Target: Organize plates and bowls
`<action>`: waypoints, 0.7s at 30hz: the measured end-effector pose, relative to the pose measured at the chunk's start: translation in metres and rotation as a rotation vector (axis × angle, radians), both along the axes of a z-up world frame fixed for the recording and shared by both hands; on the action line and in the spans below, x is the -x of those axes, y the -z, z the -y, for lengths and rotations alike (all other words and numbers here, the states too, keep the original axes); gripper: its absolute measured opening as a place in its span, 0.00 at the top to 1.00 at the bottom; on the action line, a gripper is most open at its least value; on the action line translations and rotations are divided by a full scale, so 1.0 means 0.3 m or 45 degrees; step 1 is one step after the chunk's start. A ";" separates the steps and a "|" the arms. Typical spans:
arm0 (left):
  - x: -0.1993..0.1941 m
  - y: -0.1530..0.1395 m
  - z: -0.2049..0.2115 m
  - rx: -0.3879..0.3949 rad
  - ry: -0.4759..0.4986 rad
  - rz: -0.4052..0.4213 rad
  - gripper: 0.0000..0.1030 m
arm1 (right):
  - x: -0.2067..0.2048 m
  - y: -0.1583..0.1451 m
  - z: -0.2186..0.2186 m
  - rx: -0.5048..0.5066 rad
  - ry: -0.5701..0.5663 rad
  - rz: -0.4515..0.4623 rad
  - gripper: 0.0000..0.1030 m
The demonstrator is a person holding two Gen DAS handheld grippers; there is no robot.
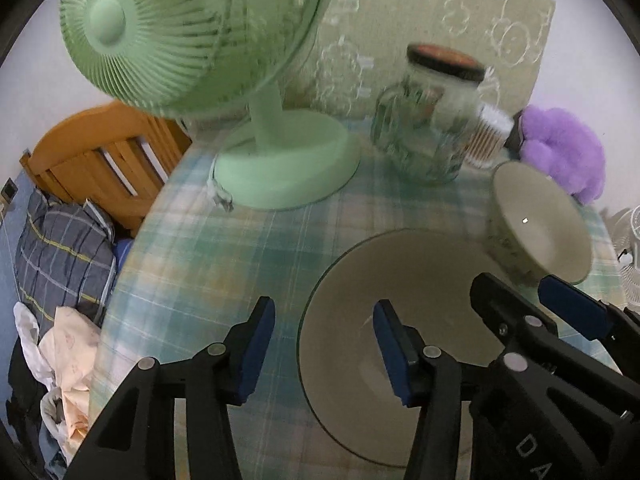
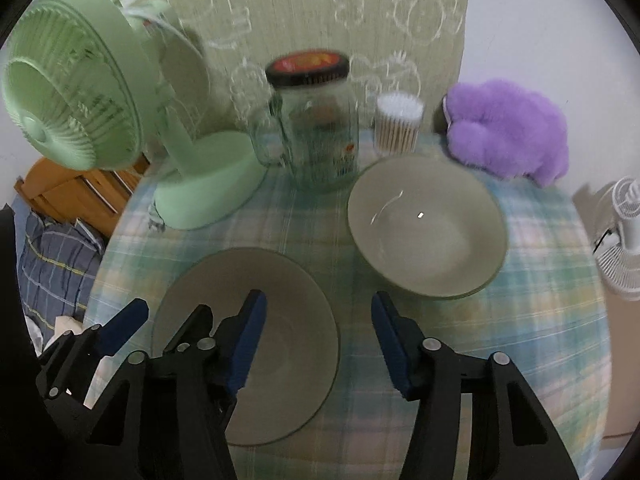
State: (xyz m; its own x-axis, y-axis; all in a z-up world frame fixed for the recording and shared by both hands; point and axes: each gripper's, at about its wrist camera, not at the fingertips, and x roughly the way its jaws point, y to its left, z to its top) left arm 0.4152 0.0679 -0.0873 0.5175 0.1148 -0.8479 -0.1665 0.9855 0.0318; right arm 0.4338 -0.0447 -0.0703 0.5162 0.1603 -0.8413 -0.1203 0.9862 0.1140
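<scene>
A flat pale plate [image 1: 420, 280] [image 2: 288, 292] lies on the plaid tablecloth at the near side. A pale bowl [image 1: 540, 220] [image 2: 432, 232] sits just beyond it to the right. My left gripper [image 1: 324, 344] [image 2: 160, 320] hovers open over the plate's left rim, one finger above the plate and one above the cloth. My right gripper [image 2: 318, 340] [image 1: 532, 304] hovers open over the plate's right rim, short of the bowl. Neither holds anything, and its pads touch nothing.
A green desk fan [image 1: 280, 168] stands at the back left of the round table [image 1: 220, 260]. A lidded glass jar [image 2: 316, 132], a cotton swab tub [image 2: 398, 124] and a purple plush [image 2: 508, 128] line the back. A bed with a wooden headboard [image 1: 100, 160] is left of the table.
</scene>
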 end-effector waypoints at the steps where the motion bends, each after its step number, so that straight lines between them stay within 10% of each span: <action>1: -0.002 0.011 -0.002 -0.003 0.001 -0.008 0.58 | -0.006 0.013 0.000 -0.001 -0.003 -0.010 0.49; 10: -0.027 0.062 0.001 -0.004 -0.001 -0.050 0.76 | -0.035 0.091 -0.008 0.010 0.004 -0.076 0.80; 21: -0.015 0.048 -0.008 -0.007 0.019 -0.068 0.76 | -0.028 0.072 -0.017 0.043 -0.008 -0.075 0.83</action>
State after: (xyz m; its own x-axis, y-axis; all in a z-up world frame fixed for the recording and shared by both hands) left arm 0.4197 0.0703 -0.1018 0.4731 0.1120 -0.8739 -0.1496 0.9877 0.0456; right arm 0.4423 -0.0395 -0.0918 0.4646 0.1342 -0.8753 -0.1204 0.9889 0.0877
